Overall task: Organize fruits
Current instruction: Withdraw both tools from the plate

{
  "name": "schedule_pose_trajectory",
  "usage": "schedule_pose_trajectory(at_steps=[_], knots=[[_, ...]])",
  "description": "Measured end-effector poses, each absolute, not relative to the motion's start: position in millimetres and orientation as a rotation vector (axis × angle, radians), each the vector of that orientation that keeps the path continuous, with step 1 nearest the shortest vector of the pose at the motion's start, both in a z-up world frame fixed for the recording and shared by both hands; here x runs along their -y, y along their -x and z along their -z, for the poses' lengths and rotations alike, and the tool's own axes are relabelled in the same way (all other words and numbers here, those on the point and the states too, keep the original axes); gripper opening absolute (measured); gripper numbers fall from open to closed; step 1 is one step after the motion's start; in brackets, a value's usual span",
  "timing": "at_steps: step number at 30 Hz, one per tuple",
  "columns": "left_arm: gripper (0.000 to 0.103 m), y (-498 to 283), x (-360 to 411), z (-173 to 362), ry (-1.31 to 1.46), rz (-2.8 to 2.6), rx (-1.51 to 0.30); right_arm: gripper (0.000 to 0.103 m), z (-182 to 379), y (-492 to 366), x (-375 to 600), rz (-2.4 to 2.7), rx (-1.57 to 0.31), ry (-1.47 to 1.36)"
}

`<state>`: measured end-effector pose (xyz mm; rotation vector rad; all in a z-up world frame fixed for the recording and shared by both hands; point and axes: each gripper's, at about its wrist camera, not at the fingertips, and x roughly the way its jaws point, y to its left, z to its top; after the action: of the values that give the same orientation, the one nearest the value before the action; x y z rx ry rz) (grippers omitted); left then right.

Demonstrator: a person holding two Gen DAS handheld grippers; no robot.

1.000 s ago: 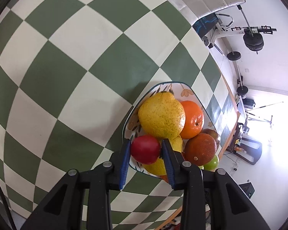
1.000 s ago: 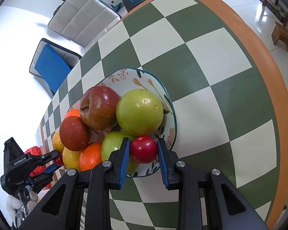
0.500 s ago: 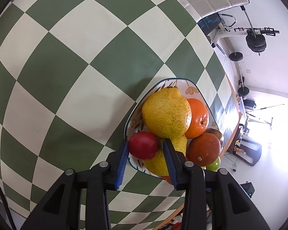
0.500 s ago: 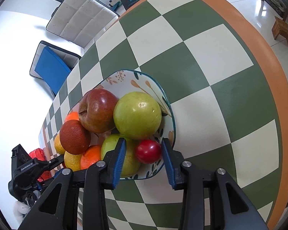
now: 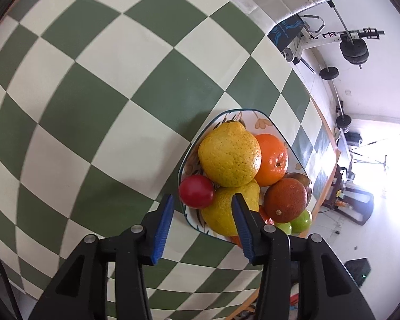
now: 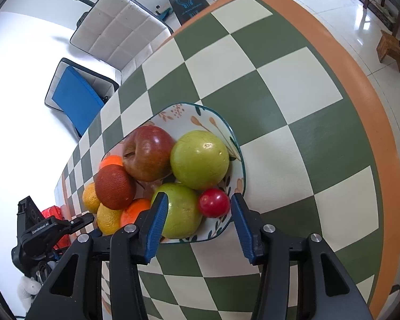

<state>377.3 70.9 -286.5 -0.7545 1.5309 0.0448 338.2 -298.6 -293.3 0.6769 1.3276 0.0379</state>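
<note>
A floral plate [image 5: 264,122] [image 6: 184,114] on the green-and-cream checked table holds a pile of fruit. In the left wrist view a small red fruit [image 5: 196,191] rests at the plate's near rim beside a big yellow citrus [image 5: 230,154] and an orange [image 5: 272,160]. My left gripper [image 5: 202,202] is open just behind it, not touching. In the right wrist view another small red fruit [image 6: 214,202] lies in the plate between two green apples [image 6: 200,158]. My right gripper [image 6: 198,201] is open around it, fingers apart from it.
A red apple [image 6: 148,152] and a dark orange [image 6: 114,186] fill the plate's middle. The table's orange edge [image 6: 370,101] runs along the right. A white chair [image 6: 120,29] and a blue-seated chair [image 6: 77,98] stand at the far side. The left gripper [image 6: 48,229] shows at lower left.
Both grippers opened and let go of their small red fruits, which now rest in the plate. Both grippers have drawn back slightly from the plate.
</note>
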Motion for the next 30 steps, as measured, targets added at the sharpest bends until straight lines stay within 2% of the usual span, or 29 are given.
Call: schedule_pose_trajectory(at_steps=[1,2,3,4,5,6,9,11,30], knots=[[0.045,-376,-68,281,0.702,-0.05,-1.52,0.053,289,-337,297,-0.036,-1.325,-0.658],[0.056,-374,-65,274,0.633,-0.057,-1.508,0.055,283,-335,294,-0.032,-1.321,-0.623],[0.063,-372,-59,266,0.55,-0.066,-1.494,0.065,277,-333,291,-0.026,-1.317,-0.587],[0.076,-368,-53,258,0.463,-0.069,-1.477,0.079,271,-330,287,-0.012,-1.316,-0.535],[0.083,-365,-47,252,0.396,-0.068,-1.463,0.085,264,-326,281,0.005,-1.315,-0.471],[0.085,-360,-39,246,0.319,-0.064,-1.449,0.091,258,-321,275,0.018,-1.31,-0.41],[0.087,-346,-20,231,0.162,-0.05,-1.415,0.094,244,-307,261,0.055,-1.302,-0.275],[0.1,-335,-9,221,0.074,-0.048,-1.378,0.096,236,-297,255,0.076,-1.294,-0.221],[0.1,-267,10,135,0.014,-0.029,-1.181,0.097,137,-231,237,0.122,-1.115,-0.113]])
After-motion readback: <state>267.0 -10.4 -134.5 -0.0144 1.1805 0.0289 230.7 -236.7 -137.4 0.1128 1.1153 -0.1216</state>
